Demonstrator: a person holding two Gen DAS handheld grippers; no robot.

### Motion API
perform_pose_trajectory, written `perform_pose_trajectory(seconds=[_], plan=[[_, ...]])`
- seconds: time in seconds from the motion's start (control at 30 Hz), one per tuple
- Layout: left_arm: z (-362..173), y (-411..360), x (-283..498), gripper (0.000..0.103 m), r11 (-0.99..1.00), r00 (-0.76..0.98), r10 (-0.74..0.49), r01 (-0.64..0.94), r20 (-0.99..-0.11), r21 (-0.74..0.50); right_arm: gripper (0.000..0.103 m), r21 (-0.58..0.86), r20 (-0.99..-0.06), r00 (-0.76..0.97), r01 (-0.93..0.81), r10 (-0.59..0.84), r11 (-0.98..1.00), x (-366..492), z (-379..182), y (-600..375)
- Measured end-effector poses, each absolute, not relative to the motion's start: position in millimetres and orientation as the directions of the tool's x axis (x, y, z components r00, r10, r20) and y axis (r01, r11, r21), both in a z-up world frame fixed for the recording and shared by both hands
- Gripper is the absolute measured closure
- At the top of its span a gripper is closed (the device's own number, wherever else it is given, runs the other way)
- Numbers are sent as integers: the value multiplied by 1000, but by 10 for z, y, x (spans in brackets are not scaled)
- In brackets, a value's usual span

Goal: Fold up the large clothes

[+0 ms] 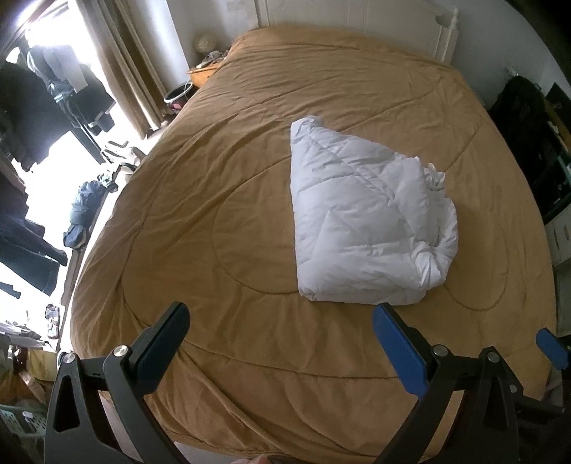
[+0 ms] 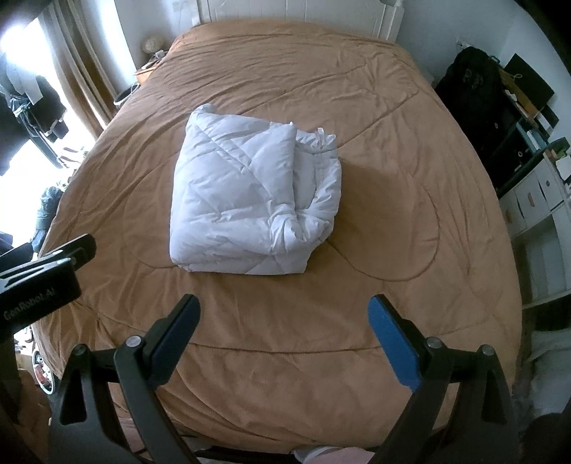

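Observation:
A white quilted garment point(image 1: 364, 221) point(image 2: 249, 200) lies folded into a thick bundle in the middle of the tan bedspread point(image 1: 214, 200) point(image 2: 392, 178). Its right side shows bunched layers and a small tie. My left gripper point(image 1: 282, 321) hovers open above the bed's near edge, short of the bundle and a little to its left. My right gripper point(image 2: 283, 314) is open too, just in front of the bundle's near edge. Neither holds anything. The left gripper's body point(image 2: 43, 275) shows at the left edge of the right wrist view, and a blue pad of the right gripper point(image 1: 551, 348) at the right of the left one.
A white headboard point(image 2: 292, 14) stands at the far end. Curtains point(image 1: 132, 64), hanging dark clothes point(image 1: 39, 107) and floor clutter line the left side. A bedside table point(image 1: 201, 73) sits at the far left corner. Dark bags point(image 2: 474, 92) and white drawers point(image 2: 535, 203) stand on the right.

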State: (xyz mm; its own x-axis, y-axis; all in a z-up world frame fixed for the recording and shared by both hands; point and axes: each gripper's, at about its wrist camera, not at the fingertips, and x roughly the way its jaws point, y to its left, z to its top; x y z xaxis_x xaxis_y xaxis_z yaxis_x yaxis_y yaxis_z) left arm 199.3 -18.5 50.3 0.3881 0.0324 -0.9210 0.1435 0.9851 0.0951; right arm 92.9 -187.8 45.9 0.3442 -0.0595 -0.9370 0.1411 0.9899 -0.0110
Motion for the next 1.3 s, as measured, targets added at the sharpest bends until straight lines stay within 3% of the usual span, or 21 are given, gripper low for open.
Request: perform_pose_trajectory(seconds=[1.3], plan=[[489,-221,1972,1,980,355,-2,188,-935,69,7,-17,-939,339,136,-62,991,901,416,-1873]])
